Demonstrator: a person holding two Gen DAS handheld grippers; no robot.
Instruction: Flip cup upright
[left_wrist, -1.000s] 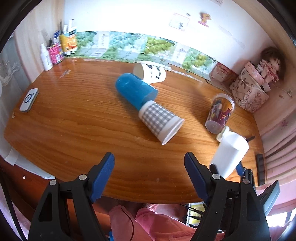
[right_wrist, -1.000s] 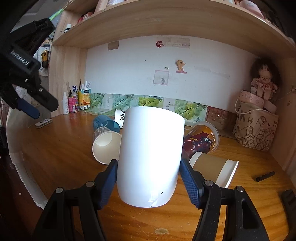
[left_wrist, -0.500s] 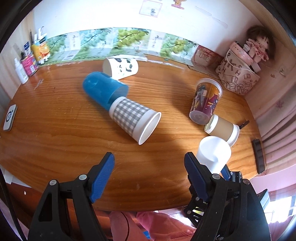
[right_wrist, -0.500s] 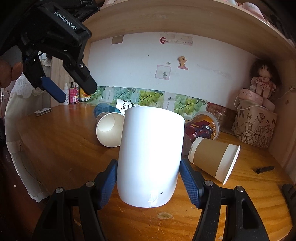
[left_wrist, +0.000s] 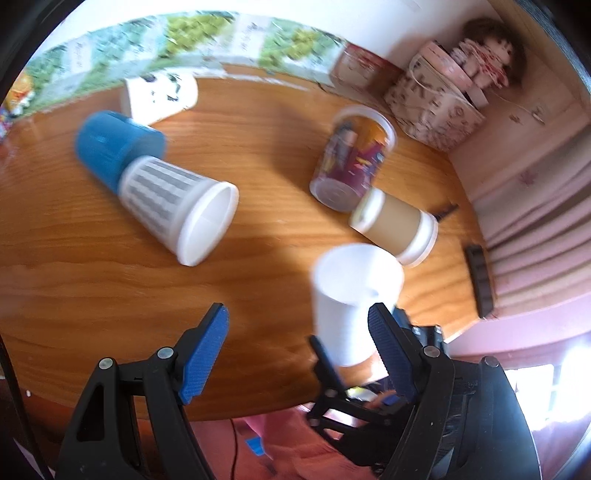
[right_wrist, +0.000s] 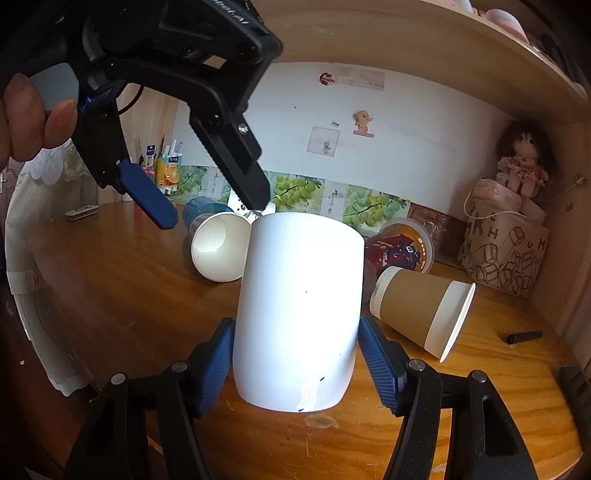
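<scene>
White cup clamped in the right gripper

White cup (right_wrist: 299, 310) sits upright between the blue pads of the right gripper (right_wrist: 295, 354), which press against its sides low on the wall, above the near edge of the wooden table (right_wrist: 110, 280). Its open mouth (left_wrist: 356, 273) faces up in the left wrist view. The left gripper (left_wrist: 297, 334) hangs above it, jaws spread wide and holding nothing. A brown-sleeved cup (right_wrist: 421, 306) lies on its side just right of the white cup; a checked cup (left_wrist: 177, 210) lies toward the left.
</scene>
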